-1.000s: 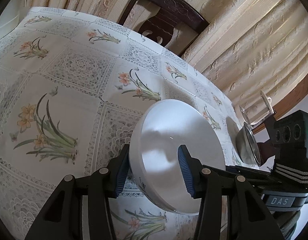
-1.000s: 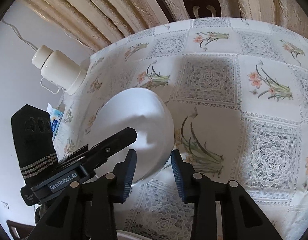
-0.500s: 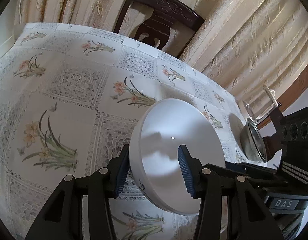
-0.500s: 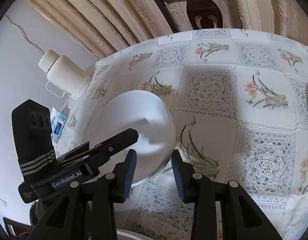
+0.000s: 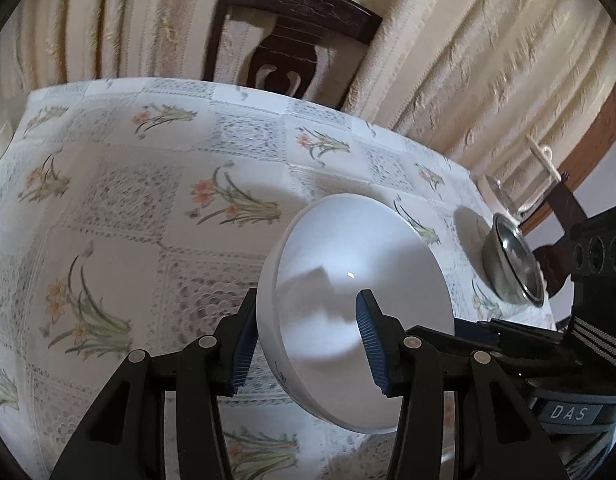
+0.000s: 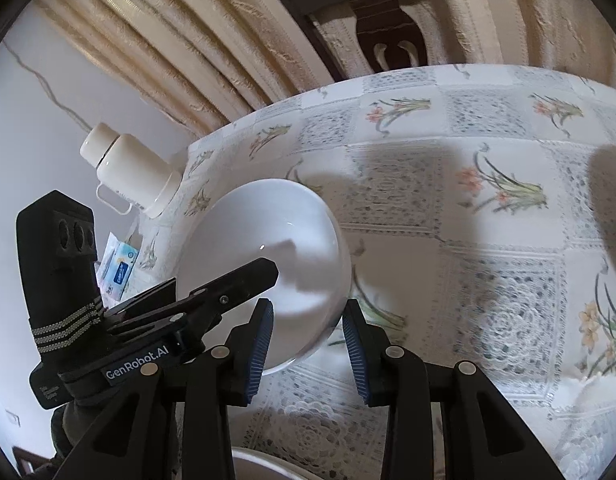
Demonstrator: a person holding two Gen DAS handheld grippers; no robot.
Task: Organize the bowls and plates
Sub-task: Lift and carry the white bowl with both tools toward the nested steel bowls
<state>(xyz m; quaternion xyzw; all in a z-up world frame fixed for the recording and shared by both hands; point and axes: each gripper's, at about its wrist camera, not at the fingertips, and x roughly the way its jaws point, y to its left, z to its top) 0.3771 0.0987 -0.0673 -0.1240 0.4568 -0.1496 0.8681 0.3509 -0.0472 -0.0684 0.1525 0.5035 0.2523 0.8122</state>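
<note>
A white bowl (image 5: pixel 360 280) hangs tilted above the flowered tablecloth (image 5: pixel 120 208), with both grippers on its rim. My left gripper (image 5: pixel 307 300) is shut on the bowl's near wall, one blue pad outside and one inside. In the right wrist view the same bowl (image 6: pixel 276 232) sits between the pads of my right gripper (image 6: pixel 307 308), also shut on its wall. The left gripper's finger (image 6: pixel 236 280) reaches into the bowl from the left there. A steel bowl (image 5: pixel 512 268) stands near the table's right edge.
A dark wooden chair (image 5: pixel 292 40) stands behind the table against cream curtains. A white flask (image 6: pixel 132 172) and a tissue pack (image 6: pixel 122 264) sit by the left edge. A white dish rim (image 6: pixel 260 464) shows below my right gripper. A glass item (image 5: pixel 504 196) stands beyond the steel bowl.
Both grippers have risen and moved together with the white bowl in them. The table has dropped lower in both views and more of the chair shows. Neither grip has changed.
</note>
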